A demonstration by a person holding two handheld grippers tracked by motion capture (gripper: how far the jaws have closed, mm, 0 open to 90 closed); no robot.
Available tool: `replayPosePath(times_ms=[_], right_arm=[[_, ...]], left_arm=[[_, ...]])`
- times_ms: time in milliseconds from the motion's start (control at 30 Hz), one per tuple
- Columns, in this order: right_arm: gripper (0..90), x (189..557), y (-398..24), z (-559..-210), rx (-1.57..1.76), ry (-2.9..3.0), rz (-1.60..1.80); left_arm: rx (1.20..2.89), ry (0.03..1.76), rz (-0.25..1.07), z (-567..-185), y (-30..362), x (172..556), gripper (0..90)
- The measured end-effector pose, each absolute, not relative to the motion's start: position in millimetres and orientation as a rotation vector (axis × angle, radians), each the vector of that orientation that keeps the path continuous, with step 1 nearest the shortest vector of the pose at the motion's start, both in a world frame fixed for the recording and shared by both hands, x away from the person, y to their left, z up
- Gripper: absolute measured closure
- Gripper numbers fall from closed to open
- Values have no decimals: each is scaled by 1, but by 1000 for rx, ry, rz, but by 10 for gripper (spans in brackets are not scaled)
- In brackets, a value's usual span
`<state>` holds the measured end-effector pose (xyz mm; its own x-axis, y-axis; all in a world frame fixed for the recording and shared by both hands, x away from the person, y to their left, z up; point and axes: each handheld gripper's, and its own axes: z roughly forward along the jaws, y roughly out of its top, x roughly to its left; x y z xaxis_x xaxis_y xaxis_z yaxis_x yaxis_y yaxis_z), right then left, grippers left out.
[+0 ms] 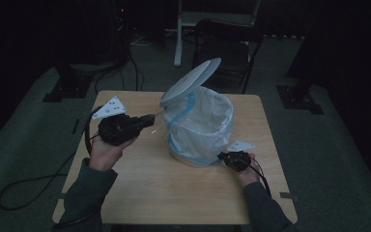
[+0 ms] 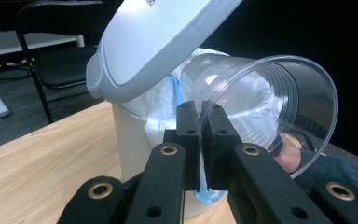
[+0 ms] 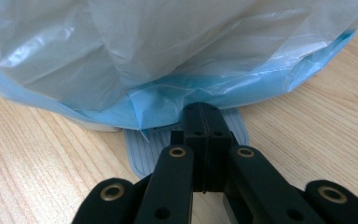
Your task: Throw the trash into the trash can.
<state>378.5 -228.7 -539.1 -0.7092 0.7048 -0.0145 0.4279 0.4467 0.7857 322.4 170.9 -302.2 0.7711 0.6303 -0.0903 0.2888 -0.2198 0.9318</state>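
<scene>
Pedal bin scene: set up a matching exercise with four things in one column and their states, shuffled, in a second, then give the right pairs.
Things:
1. bin lid
2. clear plastic cup
3. foot pedal
4. bin liner

States:
A. pinched by its rim in the shut left gripper
B. flat on the table, under the closed jaws of the right gripper
C. tilted up, open
D. draped over the bin's rim, white with a blue edge

Pairs: 1-C, 2-A, 3-B, 4-D
</scene>
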Motion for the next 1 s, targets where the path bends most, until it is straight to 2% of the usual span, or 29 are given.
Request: replayPosePath(times_ms=[1000], right_arm=[[900, 378, -229, -539, 961, 2365, 1135]], left_arm=[[1846, 665, 353, -294, 127, 342, 869]])
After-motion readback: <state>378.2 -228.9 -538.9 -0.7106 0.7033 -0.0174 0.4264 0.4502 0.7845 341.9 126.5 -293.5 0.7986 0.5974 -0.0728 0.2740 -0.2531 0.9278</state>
